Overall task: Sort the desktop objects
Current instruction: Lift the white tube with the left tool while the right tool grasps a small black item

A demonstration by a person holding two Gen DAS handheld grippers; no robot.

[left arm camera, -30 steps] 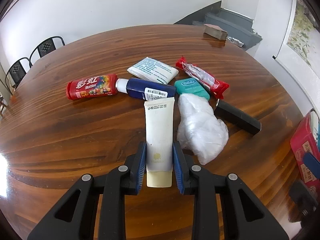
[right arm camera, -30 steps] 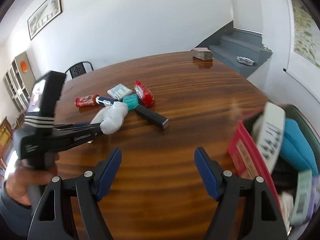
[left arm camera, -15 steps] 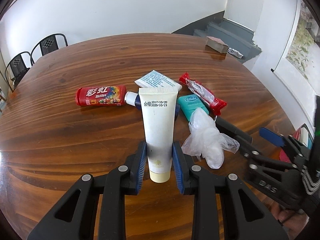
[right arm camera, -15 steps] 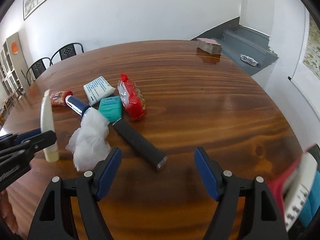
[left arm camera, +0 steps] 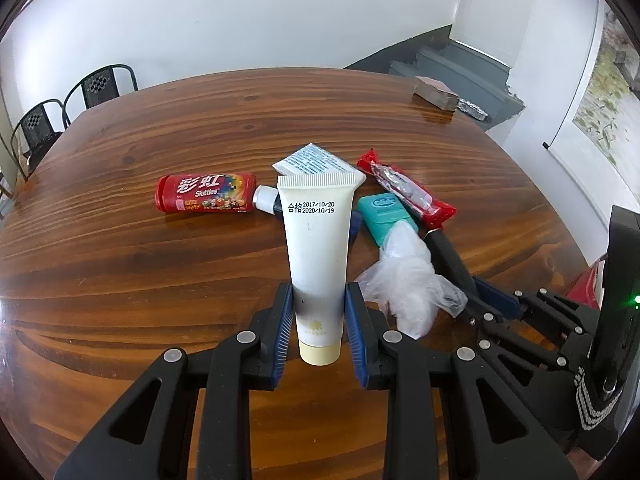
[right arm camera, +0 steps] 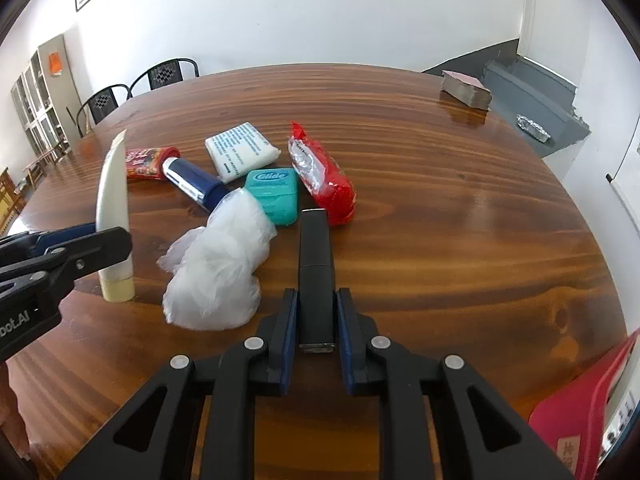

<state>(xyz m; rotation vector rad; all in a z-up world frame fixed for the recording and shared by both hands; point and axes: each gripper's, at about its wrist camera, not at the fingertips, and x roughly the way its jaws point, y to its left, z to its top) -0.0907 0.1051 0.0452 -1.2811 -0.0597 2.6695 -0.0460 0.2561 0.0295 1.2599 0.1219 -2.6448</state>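
My left gripper (left arm camera: 318, 308) is shut on a white cream tube (left arm camera: 317, 248), held lifted above the table with its cap toward the camera; the same tube (right arm camera: 114, 208) shows at the left of the right wrist view. My right gripper (right arm camera: 316, 312) is shut on a long black bar-shaped object (right arm camera: 315, 264) lying on the wooden table (right arm camera: 440, 220). Beside it lies a crumpled clear plastic bag (right arm camera: 216, 272). Behind are a teal Glide floss box (right arm camera: 274, 194), a red snack wrapper (right arm camera: 324, 178), a white tissue pack (right arm camera: 240, 150), a dark blue tube (right arm camera: 196, 182) and a red Skittles bottle (left arm camera: 206, 193).
A red box (right arm camera: 580, 412) holding several items sits at the table's near right edge. A brown block (right arm camera: 466, 90) lies at the far right edge. Black chairs (right arm camera: 132, 88) stand behind the table. A person's hand shows at the lower left of the right wrist view.
The left gripper has lifted the cream tube off the table. The right gripper swung left from the red box to the black bar and shut on it.
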